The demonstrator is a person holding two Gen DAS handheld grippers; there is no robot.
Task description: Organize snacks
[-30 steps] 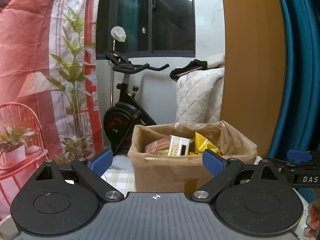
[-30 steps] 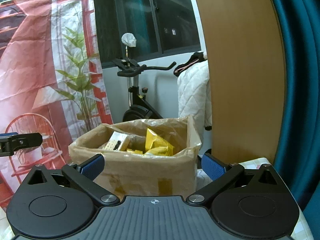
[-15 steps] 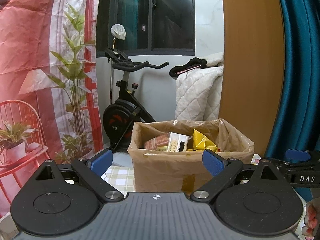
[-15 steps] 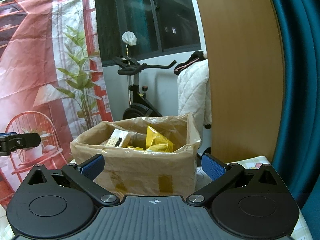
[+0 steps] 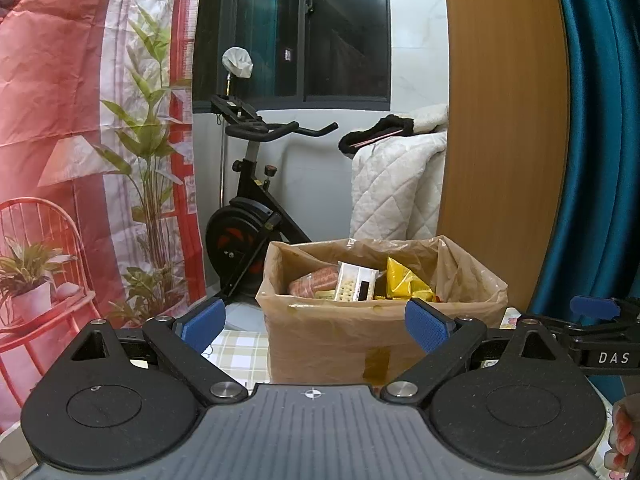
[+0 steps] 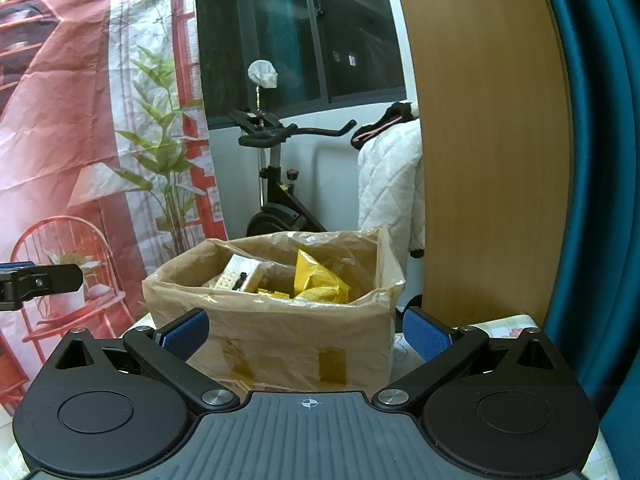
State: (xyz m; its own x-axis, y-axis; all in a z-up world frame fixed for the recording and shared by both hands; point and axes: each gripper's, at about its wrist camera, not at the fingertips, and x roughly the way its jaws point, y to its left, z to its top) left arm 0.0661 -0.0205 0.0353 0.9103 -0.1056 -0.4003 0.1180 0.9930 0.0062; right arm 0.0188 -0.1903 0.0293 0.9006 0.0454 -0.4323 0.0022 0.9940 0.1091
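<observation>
box (image 5: 332,344) sits a bit lower in both views than a second ago, dead ahead at 12 on the tabletop (image 5: 240,350) | snacks (image 5: 404,282) inside | our left gripper (image 5: 316,322) and right gripper (image 6: 306,330) fingers spread wide, empty | we reckon nothing's grabbed yet

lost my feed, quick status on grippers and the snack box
Left gripper open, empty. Right gripper open, empty. Snack box ahead, packets inside. Nothing in the way.
</observation>
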